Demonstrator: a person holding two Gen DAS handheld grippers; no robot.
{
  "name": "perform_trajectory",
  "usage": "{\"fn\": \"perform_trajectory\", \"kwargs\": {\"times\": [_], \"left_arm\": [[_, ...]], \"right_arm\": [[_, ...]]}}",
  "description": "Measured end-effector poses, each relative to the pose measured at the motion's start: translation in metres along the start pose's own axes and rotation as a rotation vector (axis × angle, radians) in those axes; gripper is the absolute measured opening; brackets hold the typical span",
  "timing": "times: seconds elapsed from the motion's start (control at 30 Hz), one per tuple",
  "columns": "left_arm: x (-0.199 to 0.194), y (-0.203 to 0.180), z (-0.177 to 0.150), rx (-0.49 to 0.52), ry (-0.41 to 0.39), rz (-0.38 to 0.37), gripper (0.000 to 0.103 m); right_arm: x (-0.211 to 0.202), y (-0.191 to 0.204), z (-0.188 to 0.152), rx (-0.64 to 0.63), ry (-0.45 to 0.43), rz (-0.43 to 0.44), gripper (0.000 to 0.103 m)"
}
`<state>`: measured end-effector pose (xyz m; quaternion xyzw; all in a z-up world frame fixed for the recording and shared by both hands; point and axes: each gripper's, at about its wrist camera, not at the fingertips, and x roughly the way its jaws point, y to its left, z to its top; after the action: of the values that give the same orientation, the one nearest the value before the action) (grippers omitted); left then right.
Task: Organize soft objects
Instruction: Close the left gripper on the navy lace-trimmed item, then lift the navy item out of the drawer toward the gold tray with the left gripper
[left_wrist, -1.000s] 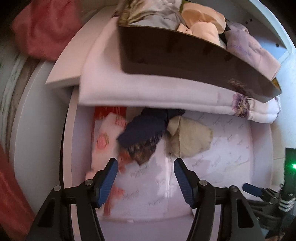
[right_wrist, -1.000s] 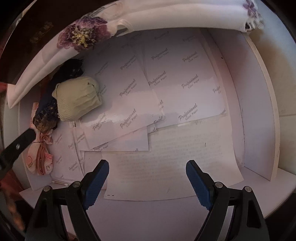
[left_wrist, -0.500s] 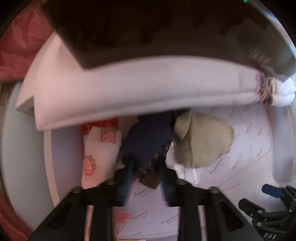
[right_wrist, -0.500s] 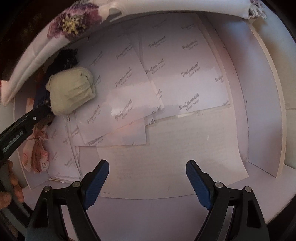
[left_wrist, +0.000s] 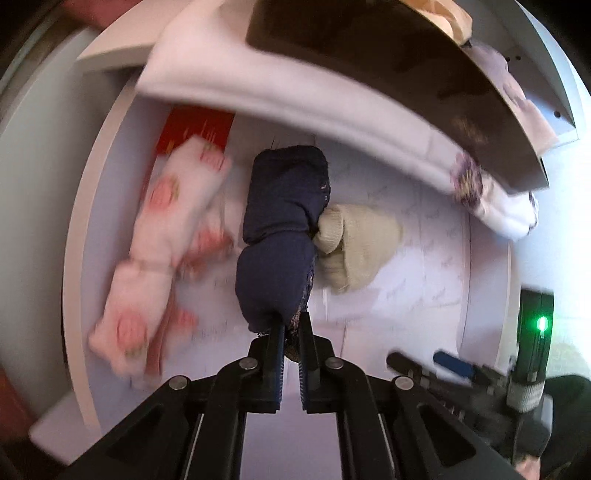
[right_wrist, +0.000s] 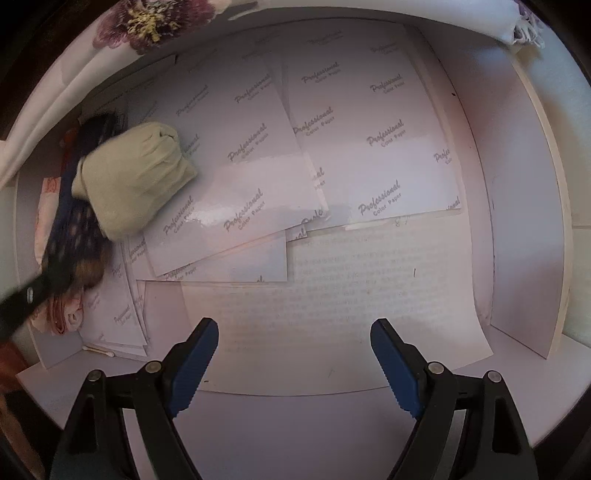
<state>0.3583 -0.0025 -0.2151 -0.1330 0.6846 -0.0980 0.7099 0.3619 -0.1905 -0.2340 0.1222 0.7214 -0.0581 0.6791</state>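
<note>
L gripper (left_wrist: 290, 334), open 1 s ago, now clamped on near end of dark navy rolled sock bundle (left_wrist: 282, 236) mid-shelf, beside beige sock ball (left_wrist: 356, 247): pick secured. R gripper (right_wrist: 294, 363) wide open, empty. Far: folded white floral cloth (left_wrist: 332, 110).

Glossy white sheets (right_wrist: 373, 136) printed "Professional Color Paper" overlap across the floor of a white shelf (right_wrist: 524, 236). A thinner page of faint text (right_wrist: 369, 295) lies in front of them, partly under their near edges. A red packet (left_wrist: 195, 129) rests at the shelf's back left corner.
</note>
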Motion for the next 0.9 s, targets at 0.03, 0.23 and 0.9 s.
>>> {"fn": "perform_trajectory", "kwargs": {"times": [0.03,0.23,0.9], "left_arm": [[0.001,0.001,-0.004,-0.003,0.015,0.008,0.005],[-0.002,0.011,-0.039,-0.015,0.053,0.088,0.023],[0.041,-0.003,-0.003,0.028,0.044,0.108,0.041]], "right_arm": [[0.0,-0.001,0.001,-0.001,0.002,-0.001,0.085],[-0.002,-0.004,0.001,-0.01,0.008,-0.005,0.085],[0.011,0.011,-0.003,-0.077,0.022,-0.029,0.086]]}}
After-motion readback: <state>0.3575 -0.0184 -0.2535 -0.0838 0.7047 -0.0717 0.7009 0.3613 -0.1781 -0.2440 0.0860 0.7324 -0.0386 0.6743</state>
